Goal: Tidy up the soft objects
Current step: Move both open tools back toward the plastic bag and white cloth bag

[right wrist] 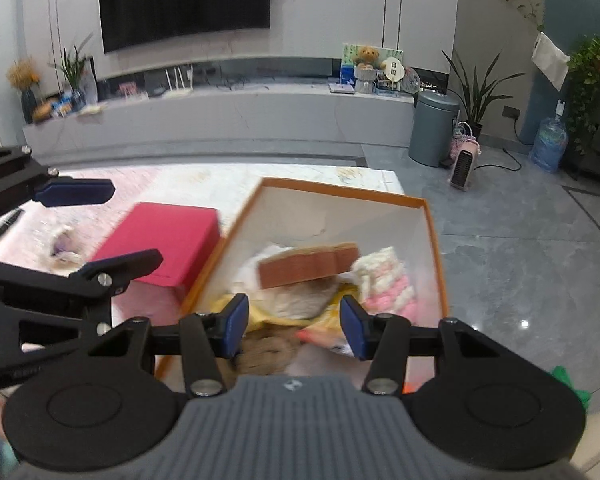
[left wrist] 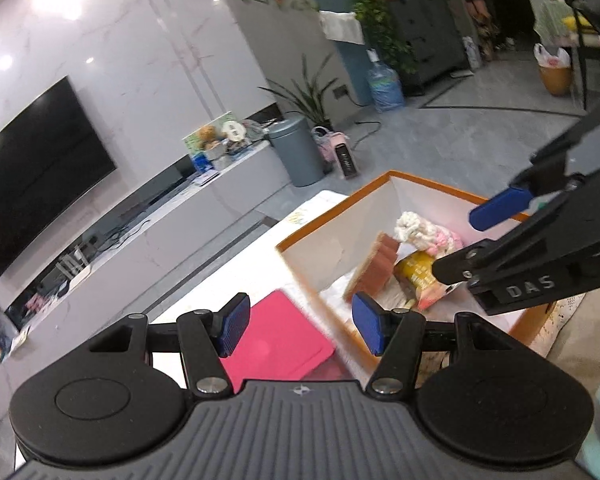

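Both grippers hang open and empty: left gripper (left wrist: 300,322) beside the orange-rimmed white cardboard box (right wrist: 434,240), right gripper (right wrist: 294,326) over its near edge. Soft toys, a brown sponge (right wrist: 308,266) sit inside. Risk: clipping the box wall, shoving it off the table's edge.

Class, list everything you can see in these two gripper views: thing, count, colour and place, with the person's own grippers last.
box: one, orange rim, white inside, on the table
sponge: one, brown, in the box
knitted cloth: one, white and pink, in the box
snack packet: one, yellow, in the box
folder: one, pink-red, on the table left of the box
television: one, black, on the wall
bin: one, grey, on the floor
water bottle: one, blue, on the floor
left gripper: open, empty
right gripper: open, above the box
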Motion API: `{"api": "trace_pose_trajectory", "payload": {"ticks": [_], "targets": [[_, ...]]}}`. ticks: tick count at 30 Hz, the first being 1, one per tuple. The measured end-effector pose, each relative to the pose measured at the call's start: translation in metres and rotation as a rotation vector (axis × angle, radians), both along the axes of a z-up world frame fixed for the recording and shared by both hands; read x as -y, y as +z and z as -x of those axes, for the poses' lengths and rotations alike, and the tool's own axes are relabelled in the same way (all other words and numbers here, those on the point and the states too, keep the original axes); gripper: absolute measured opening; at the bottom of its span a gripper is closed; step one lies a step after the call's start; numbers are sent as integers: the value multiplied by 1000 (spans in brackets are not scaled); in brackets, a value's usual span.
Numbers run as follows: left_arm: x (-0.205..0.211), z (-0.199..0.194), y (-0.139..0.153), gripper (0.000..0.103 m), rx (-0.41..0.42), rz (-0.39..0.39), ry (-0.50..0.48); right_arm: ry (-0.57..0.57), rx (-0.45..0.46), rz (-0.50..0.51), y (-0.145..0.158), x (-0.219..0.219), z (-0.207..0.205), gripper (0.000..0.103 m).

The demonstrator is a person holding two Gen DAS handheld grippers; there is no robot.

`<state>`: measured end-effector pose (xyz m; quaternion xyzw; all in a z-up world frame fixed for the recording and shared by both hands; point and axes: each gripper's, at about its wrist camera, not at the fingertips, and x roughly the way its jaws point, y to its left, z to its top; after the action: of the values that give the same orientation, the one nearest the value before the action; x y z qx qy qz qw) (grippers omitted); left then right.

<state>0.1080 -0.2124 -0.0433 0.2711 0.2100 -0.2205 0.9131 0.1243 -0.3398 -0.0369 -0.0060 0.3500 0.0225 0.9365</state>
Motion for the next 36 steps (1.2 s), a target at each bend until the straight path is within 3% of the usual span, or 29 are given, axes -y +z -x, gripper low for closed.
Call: {"api": "trace_pose_trajectory", "payload": {"ticks": [5,8,16,36], "targets": [[-29,17,6,69,2,61,78,0,36,-37,4,-25,28,50],[-47,26,6,69,-10,89,119,-14,49,-61,1,-40,43,65],[-83,41,-4,69,-53,117,219,28,16,-98,-17,-86,68,65],[-199,43,-33,69,-162,190,421,181,-80,-76,-48,-191,45,65]]}}
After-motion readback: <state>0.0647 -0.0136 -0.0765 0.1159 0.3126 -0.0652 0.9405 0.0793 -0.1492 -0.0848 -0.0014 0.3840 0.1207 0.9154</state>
